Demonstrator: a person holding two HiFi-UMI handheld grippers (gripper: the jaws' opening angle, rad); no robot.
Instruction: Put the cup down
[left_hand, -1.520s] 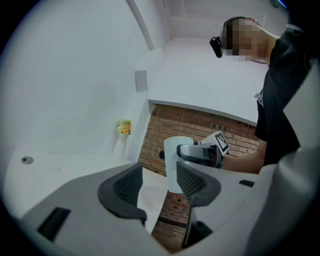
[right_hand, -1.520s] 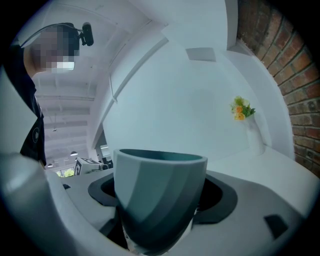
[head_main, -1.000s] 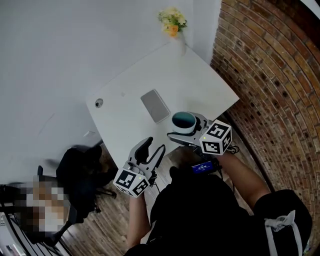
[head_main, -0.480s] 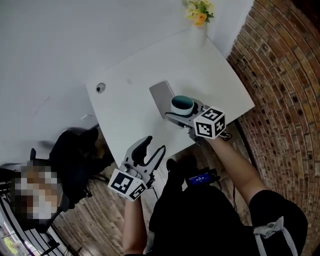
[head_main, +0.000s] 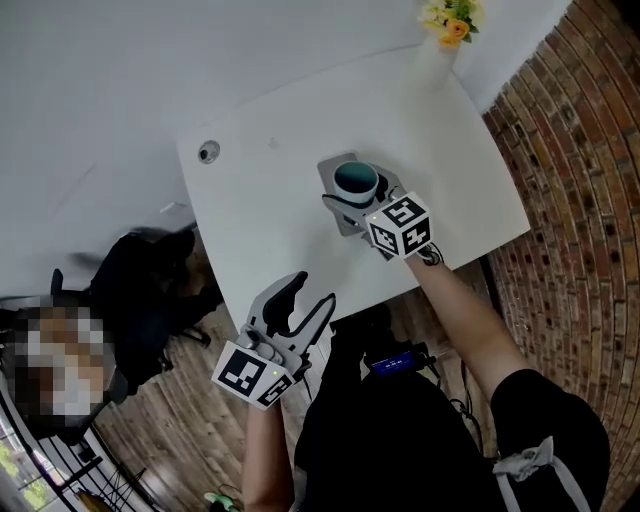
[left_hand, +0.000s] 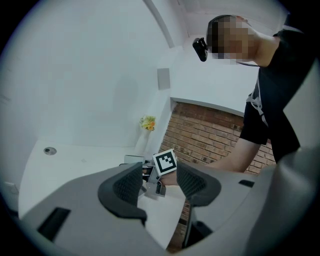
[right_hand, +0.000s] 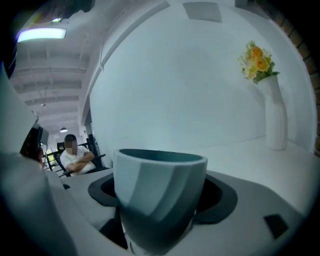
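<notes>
Moved my right gripper and cup out toward 12 o'clock, now over pad on table. Jaws clamped on cup, mid-carry. Next I lower, then release. Left gripper jaws apart, idle at 7.

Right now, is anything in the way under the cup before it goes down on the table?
Only a flat grey pad lies on the white table beneath the cup. Nothing else visible is between them, so the cup would likely land on that pad.
</notes>
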